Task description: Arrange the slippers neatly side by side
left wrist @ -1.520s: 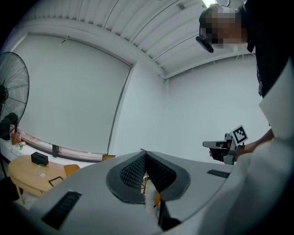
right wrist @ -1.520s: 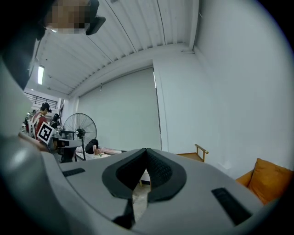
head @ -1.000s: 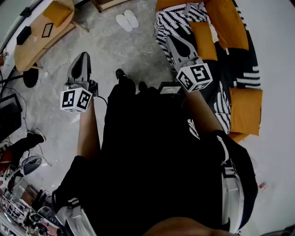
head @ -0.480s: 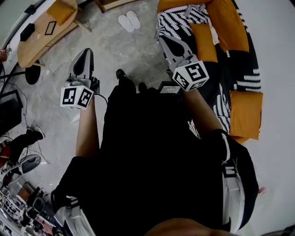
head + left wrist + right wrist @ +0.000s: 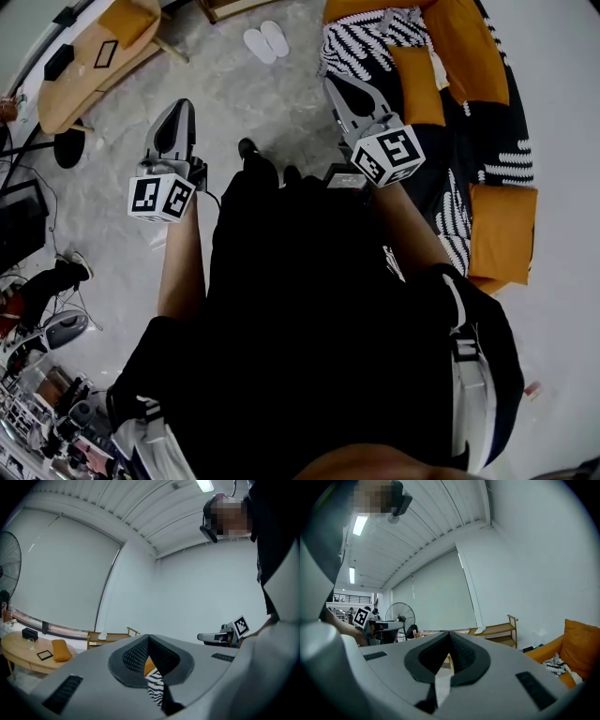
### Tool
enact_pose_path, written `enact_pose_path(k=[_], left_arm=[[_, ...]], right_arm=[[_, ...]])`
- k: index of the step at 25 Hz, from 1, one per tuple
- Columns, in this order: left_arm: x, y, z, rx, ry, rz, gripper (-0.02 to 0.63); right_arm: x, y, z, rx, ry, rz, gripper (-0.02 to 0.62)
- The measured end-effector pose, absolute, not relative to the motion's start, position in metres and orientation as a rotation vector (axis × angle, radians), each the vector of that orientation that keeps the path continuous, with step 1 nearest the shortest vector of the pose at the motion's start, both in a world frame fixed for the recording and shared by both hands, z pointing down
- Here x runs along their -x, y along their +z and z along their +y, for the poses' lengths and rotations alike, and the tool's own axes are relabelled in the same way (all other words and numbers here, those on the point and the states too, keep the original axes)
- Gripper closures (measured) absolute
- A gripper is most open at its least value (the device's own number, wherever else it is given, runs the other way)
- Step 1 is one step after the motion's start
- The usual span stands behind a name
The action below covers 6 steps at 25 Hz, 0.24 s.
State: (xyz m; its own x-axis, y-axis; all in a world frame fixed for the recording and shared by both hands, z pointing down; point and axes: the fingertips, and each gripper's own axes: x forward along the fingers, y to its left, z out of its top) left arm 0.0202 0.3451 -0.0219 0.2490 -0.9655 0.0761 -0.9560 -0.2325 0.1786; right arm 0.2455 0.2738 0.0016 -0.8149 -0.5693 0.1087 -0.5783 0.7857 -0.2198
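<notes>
Hardly anything has shifted over the last second: in the head view the left tool (image 5: pixel 179 106) has crept a little up and inward, the right tool (image 5: pixel 332 82) has tipped slightly, and the whole scene has slid a touch as the head moved. Both are held out in front of the standing person's waist, well above the floor (image 5: pixel 234 103). Each gripper view shows the jaws clenched, tips meeting, with nothing between them; only the room shows through the gap below the pads. The slippers (image 5: pixel 262 42), a white pair, lie far ahead on the grey floor at the top of the head view, just in front of a wooden rack (image 5: pixel 225 7) and to the left of the sofa (image 5: pixel 487 141) with its orange cushions. They sit where they sat a second ago, close together and roughly parallel, both angled the same way, and well apart from either tool. Whether they actually touch is too small to tell. A round wooden tabletop (image 5: pixel 75 89) stands off to the left and plays no part. Since neither tool has closed on the pair or come near it, I judge that no handling is under way, and from this height the pair already looks set side by side, so little or nothing seems left to do.
</notes>
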Motion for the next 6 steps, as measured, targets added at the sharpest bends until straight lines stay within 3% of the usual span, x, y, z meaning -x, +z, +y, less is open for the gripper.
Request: enact_pose_path(k=[6], left_arm=[[-0.0242,-0.0197,0.3431,-2.327,-0.077,-1.796,0.592]], right_arm=[[-0.2451,0.0027,0.2776,-0.912,0.391,-2.936,0.565]])
